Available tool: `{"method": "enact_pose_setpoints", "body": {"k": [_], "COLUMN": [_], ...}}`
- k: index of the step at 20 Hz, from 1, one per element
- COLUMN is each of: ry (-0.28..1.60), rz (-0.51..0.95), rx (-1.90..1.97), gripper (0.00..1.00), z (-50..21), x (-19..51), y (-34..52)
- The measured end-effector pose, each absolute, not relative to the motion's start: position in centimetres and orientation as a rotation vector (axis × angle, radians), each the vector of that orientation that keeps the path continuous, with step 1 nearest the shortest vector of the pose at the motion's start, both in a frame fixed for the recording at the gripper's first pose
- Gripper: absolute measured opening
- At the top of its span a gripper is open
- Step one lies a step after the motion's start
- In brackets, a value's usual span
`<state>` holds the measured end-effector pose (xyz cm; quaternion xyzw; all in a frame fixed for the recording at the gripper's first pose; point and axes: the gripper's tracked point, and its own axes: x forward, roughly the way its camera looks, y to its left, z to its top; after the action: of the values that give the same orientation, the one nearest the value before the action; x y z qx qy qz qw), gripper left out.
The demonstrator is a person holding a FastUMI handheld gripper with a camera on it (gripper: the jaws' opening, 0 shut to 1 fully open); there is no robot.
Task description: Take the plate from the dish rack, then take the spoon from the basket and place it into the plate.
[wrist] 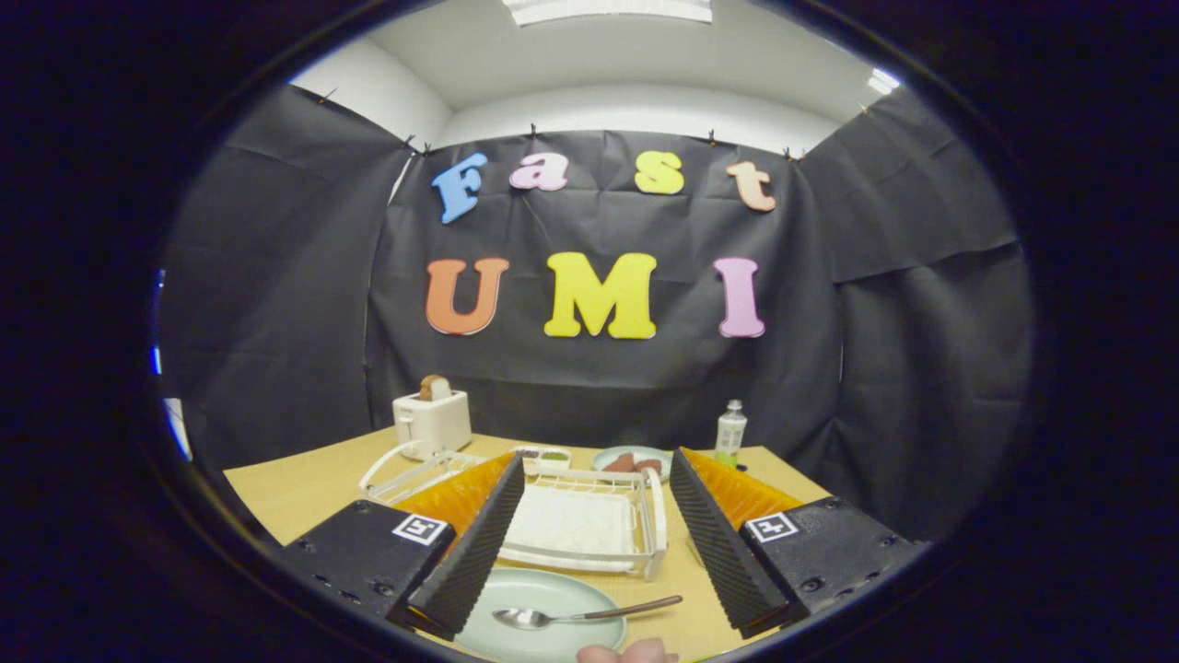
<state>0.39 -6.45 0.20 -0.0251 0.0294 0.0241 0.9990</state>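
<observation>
The tool (589, 552) is standing released, fingers spread wide and gripping nothing. The spoon (576, 614) is lying in the plate (539, 626) at 6 o'clock, between the fingers, with the dish rack (589, 525) at 12 o'clock beyond. Placement is judged complete; the next move is calling for withdrawal clear of the table (295, 488)

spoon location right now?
Gripper view: the spoon lies on the pale green plate, handle overhanging its rim, between the open gripper fingers, just in front of the white dish rack.

Fisheye view from the gripper (589, 552), low over the table (295, 493), seemingly facing the back wall.
</observation>
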Motion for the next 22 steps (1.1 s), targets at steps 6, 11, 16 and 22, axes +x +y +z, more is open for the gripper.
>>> {"method": "enact_pose_setpoints", "body": {"k": [6,11,16,22], "ry": [-0.022,-0.017,-0.051,-0.035], "rz": [0.026,0.029,0.007,0.027], "rx": [-0.061,-0.036,-0.064,-0.068], "gripper": [1.0,1.0,1.0,1.0], "z": [1.7,1.5,1.9,1.8], "x": [-2.8,-3.9,-4.0,-4.1], "y": [-2.3,-0.6,0.0,0.5]}}
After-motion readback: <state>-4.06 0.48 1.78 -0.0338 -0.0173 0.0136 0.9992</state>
